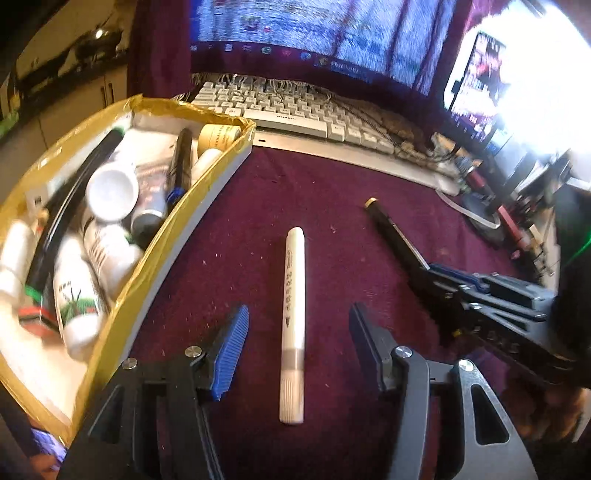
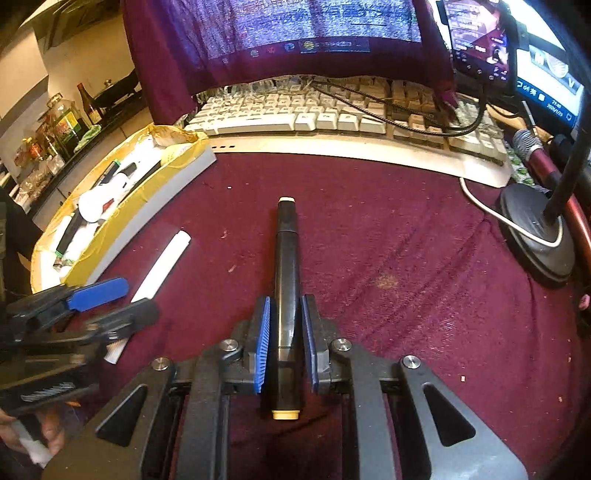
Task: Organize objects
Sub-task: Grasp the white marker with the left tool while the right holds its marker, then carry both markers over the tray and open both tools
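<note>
A white marker point(image 1: 293, 317) lies lengthwise on the maroon cloth. My left gripper point(image 1: 299, 309) stands open astride it, and neither blue pad touches the marker. The right wrist view shows the same white marker point(image 2: 164, 264) and the left gripper point(image 2: 140, 297) at the lower left. My right gripper point(image 2: 286, 300) is shut on a black marker point(image 2: 286, 258) with cream end caps, which points away along the fingers. From the left wrist view, the right gripper point(image 1: 424, 271) grips the black marker point(image 1: 388, 225) at the right. A yellow-taped box point(image 1: 155, 236) on the left holds several bottles, tubes and pens.
A white keyboard point(image 2: 314, 122) runs across the back below a cloth-draped monitor point(image 2: 295, 33). A phone point(image 2: 480, 40), a microphone point(image 2: 532, 147), a round stand base point(image 2: 535, 236) and a white cable point(image 2: 487, 210) crowd the right. The yellow-taped box point(image 2: 122, 218) sits at the left.
</note>
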### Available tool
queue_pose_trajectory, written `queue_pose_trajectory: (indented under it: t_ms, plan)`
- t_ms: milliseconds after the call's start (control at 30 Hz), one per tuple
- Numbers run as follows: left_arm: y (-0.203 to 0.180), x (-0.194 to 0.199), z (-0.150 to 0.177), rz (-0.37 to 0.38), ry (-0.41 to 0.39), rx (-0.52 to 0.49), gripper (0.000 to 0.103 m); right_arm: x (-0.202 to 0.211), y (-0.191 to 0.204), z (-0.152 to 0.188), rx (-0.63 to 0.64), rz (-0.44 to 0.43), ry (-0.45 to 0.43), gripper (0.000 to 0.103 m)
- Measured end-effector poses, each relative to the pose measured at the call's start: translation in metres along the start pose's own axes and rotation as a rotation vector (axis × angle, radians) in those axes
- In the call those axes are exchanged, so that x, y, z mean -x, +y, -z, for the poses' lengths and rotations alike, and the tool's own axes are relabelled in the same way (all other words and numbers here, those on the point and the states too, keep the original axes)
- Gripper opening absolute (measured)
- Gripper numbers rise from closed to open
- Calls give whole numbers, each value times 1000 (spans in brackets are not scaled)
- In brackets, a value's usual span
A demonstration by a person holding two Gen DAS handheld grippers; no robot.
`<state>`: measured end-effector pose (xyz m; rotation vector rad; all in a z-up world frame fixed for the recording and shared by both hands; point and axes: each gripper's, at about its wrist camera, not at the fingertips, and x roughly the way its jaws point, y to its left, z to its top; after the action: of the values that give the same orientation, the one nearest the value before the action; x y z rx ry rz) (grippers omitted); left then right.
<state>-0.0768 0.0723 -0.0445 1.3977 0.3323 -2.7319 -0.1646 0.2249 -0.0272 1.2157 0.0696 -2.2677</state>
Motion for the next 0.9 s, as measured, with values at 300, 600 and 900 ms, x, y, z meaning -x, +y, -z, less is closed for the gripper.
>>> queue_pose_trajectory:
  t_ms: [300,600,900]
  plan:
    - [-12,-12,-6,-151,-15,-106,10,-5,1,-7,1,-10,7,16]
    - [7,6,12,69,6,66,10,-11,18,-4,103,58,-25,12]
    - [16,13,10,122,-23,126,10,3,28,-2,81,-44,-40,12]
